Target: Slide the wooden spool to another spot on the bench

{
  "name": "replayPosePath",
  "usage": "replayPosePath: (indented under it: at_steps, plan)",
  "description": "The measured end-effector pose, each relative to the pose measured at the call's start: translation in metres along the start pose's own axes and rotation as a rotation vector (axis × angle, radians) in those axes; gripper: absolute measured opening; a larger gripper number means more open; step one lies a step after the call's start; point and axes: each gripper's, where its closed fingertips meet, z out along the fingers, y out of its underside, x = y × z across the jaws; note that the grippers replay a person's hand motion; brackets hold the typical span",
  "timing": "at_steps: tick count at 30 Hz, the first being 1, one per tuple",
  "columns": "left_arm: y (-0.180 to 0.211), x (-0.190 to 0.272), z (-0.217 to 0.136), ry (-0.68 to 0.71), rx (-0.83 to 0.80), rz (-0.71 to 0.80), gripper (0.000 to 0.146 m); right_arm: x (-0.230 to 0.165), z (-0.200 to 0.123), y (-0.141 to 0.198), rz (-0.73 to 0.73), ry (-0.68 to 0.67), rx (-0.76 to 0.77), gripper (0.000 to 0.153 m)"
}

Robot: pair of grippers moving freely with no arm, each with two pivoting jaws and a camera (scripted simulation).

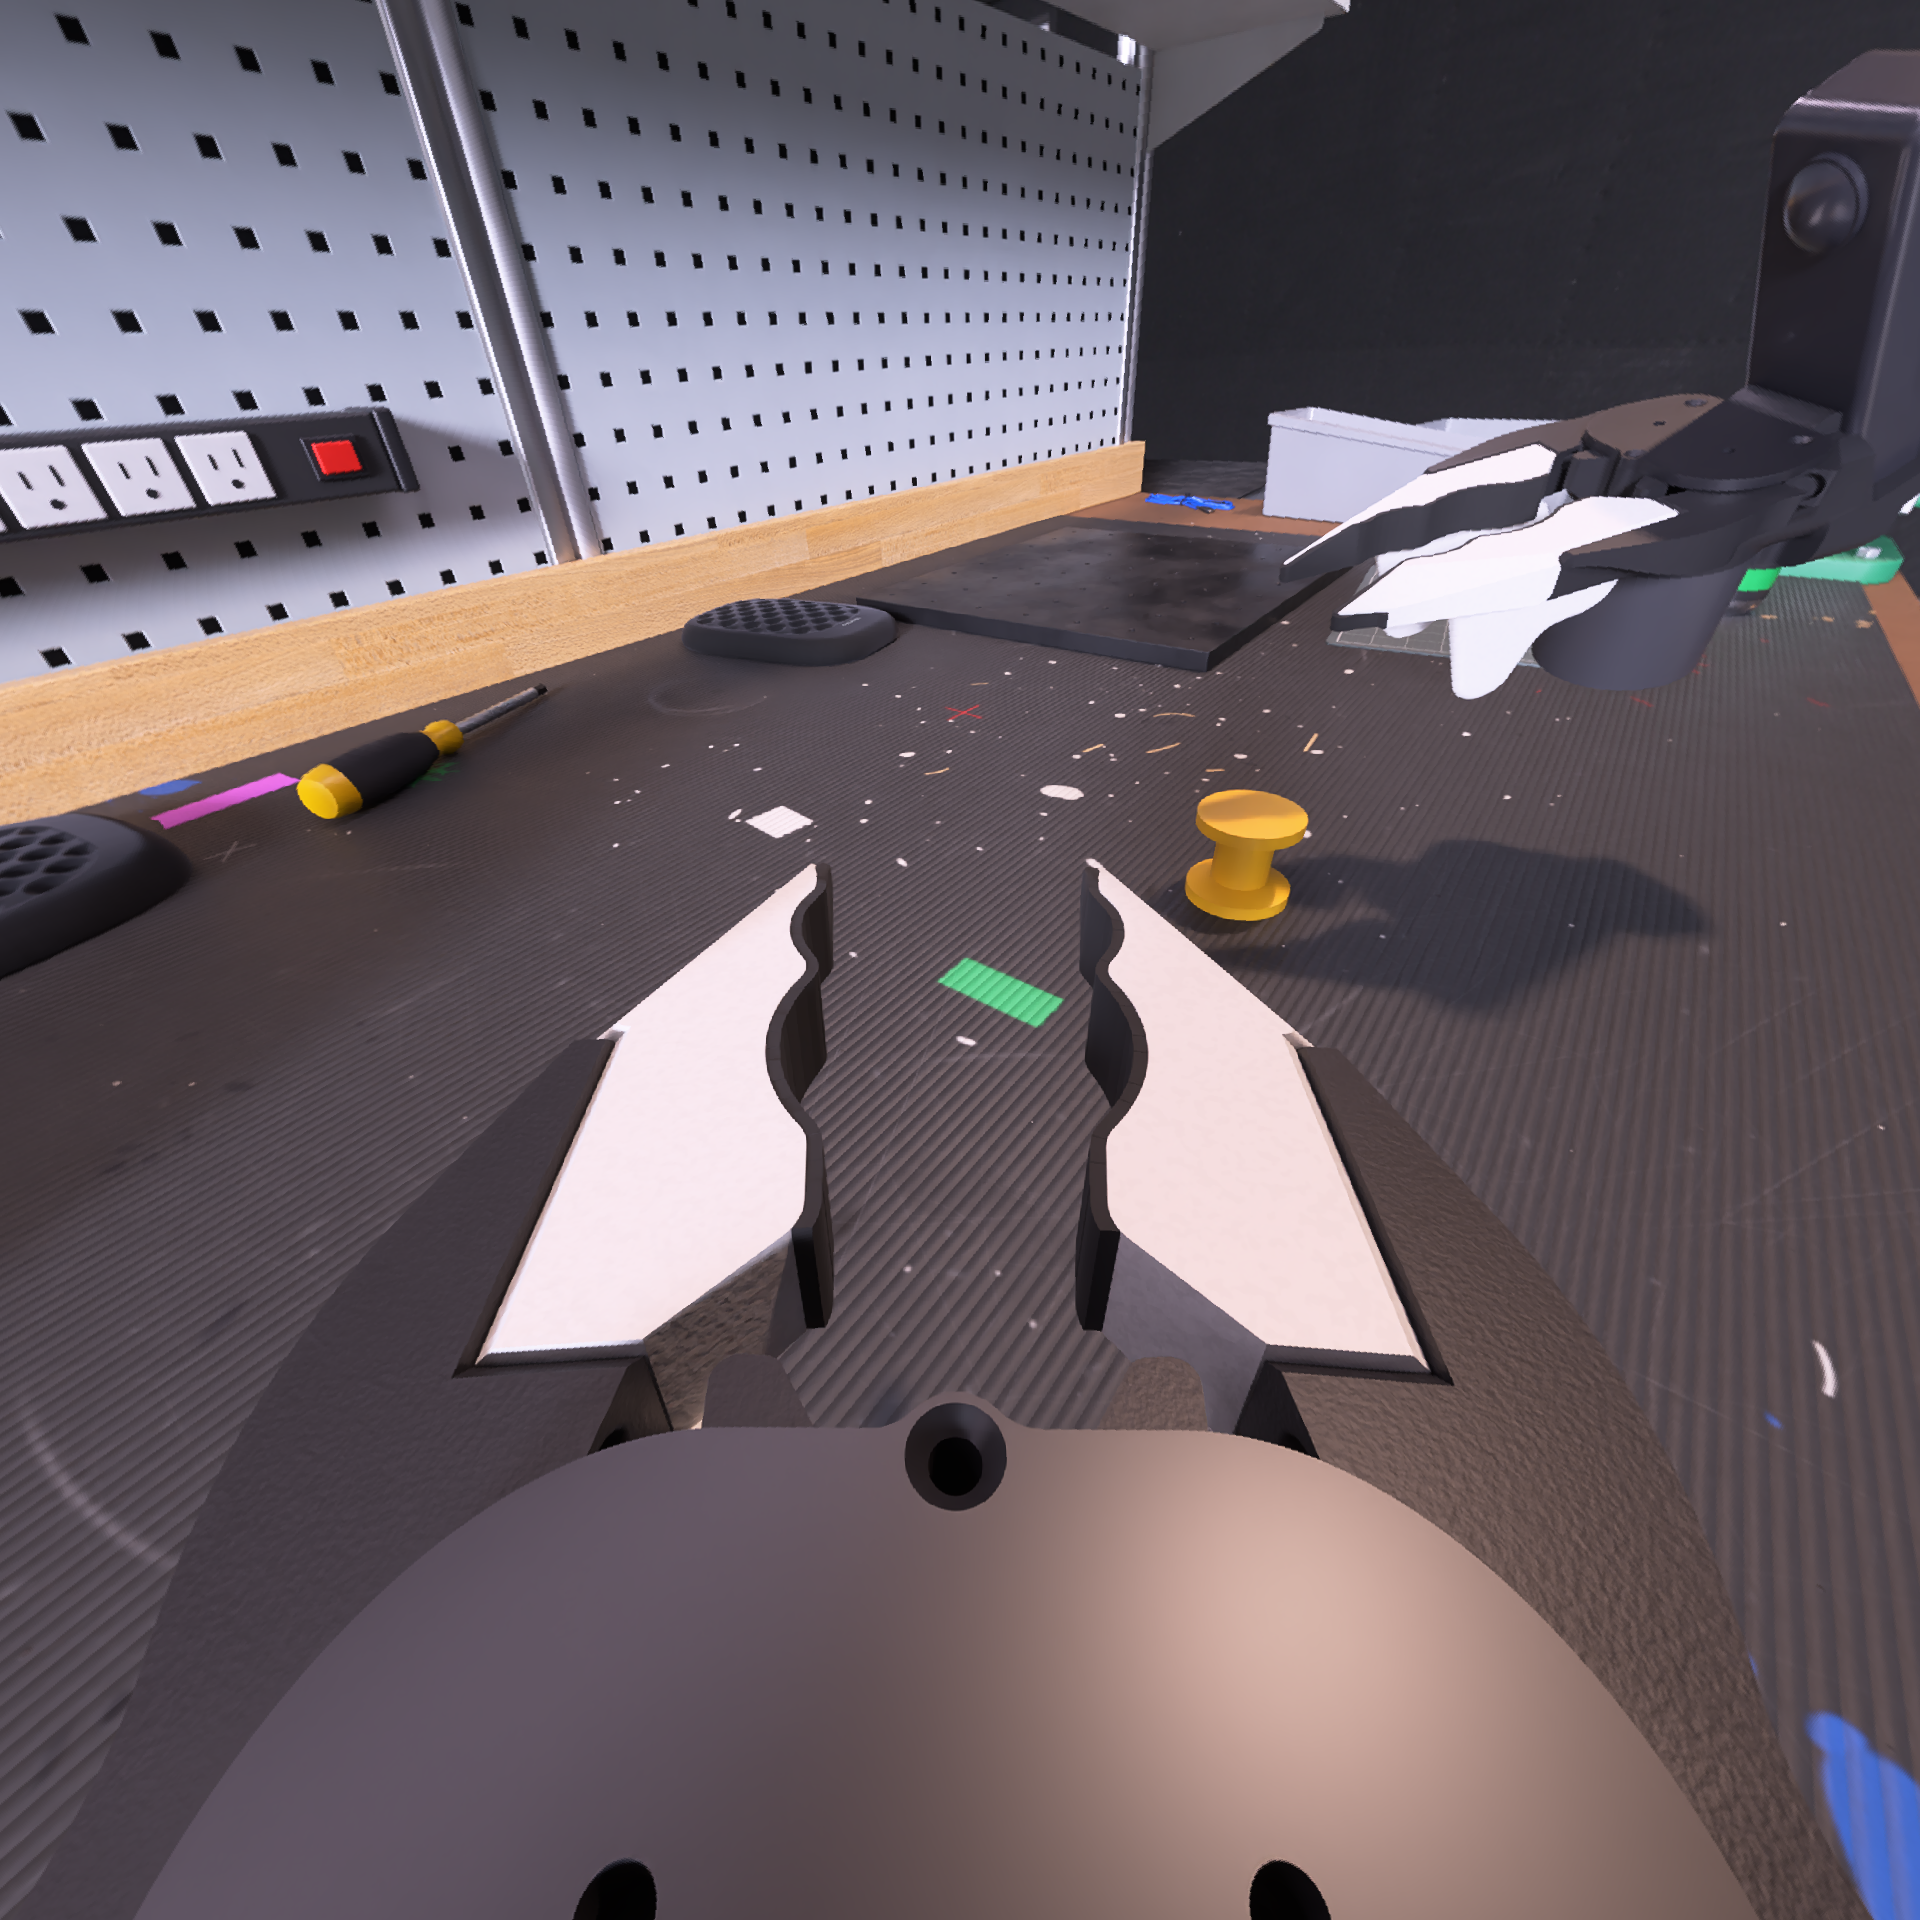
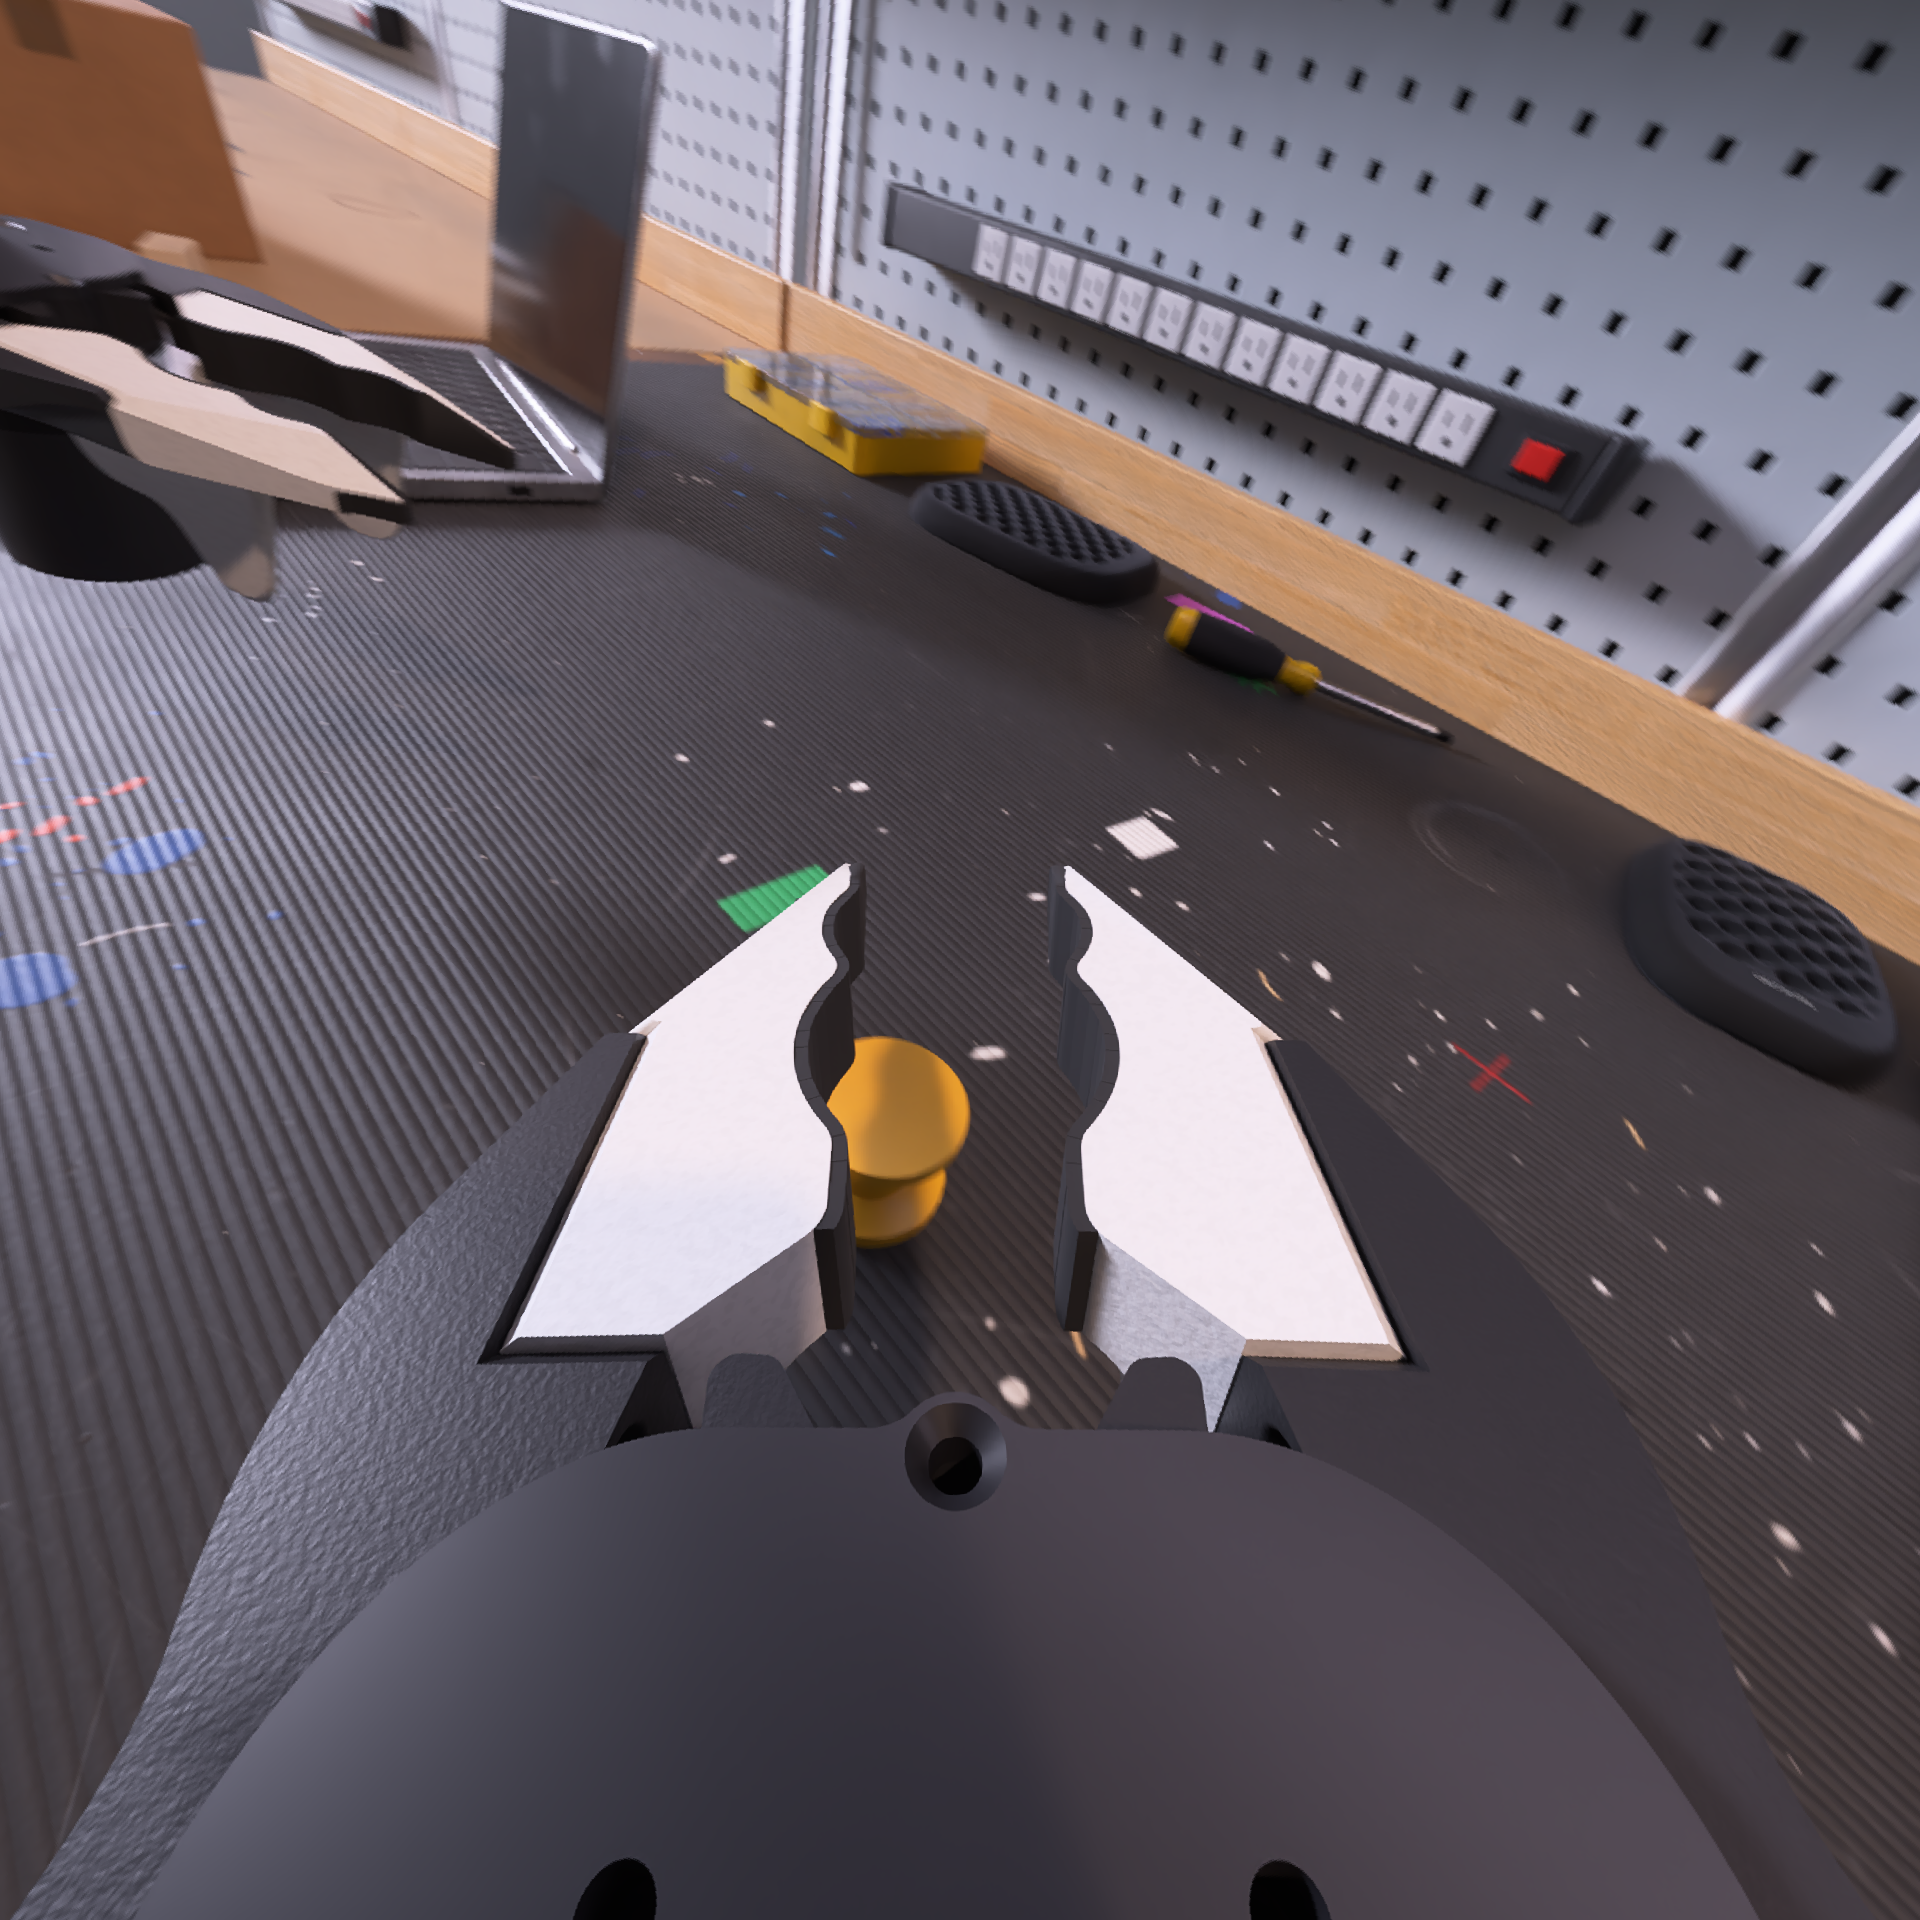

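Note:
The wooden spool (image 1: 1245, 854) is small and yellow-brown and stands upright on the dark ribbed bench mat (image 1: 1558, 1143). In the left wrist view it is ahead and to the right of my open, empty left gripper (image 1: 954, 868). My right gripper (image 1: 1371, 613) hovers above the mat, high and to the right of the spool. In the right wrist view the spool (image 2: 902, 1132) shows below and between the fingers of my open right gripper (image 2: 956, 871), close to the left finger (image 2: 727, 1122) and partly hidden by it. The left gripper shows there at upper left (image 2: 416, 478).
A screwdriver (image 1: 395, 764) lies by the wooden back rail (image 1: 623, 613). Two dark perforated pads (image 1: 790, 627) (image 1: 62, 883), a black plate (image 1: 1101, 587), a white bin (image 1: 1340, 457), a laptop (image 2: 540, 312), a yellow case (image 2: 852, 410) and a power strip (image 2: 1247, 343) stand around. Green tape (image 1: 1000, 990) marks the mat.

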Motion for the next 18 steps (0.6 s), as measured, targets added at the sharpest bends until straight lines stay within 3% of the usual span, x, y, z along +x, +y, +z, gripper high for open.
replayPosePath:
  at_steps: [3, 9, 13, 18]
  plan:
    - [0.003, -0.003, 0.002, 0.003, -0.004, -0.034, 0.043, 0.010, -0.005, 0.015, 0.027, 0.023, -0.077, 0.044]
    - [0.014, -0.003, 0.007, 0.044, -0.062, -0.083, 0.037, -0.008, 0.012, 0.074, 0.081, -0.064, -0.356, 0.083]
    - [0.016, 0.002, 0.007, 0.044, -0.076, -0.030, 0.040, -0.017, 0.022, 0.091, 0.078, -0.067, -0.438, 0.082]
    - [0.017, 0.009, 0.007, 0.061, -0.103, -0.020, 0.057, -0.017, 0.029, 0.107, 0.040, -0.042, -0.512, 0.075]
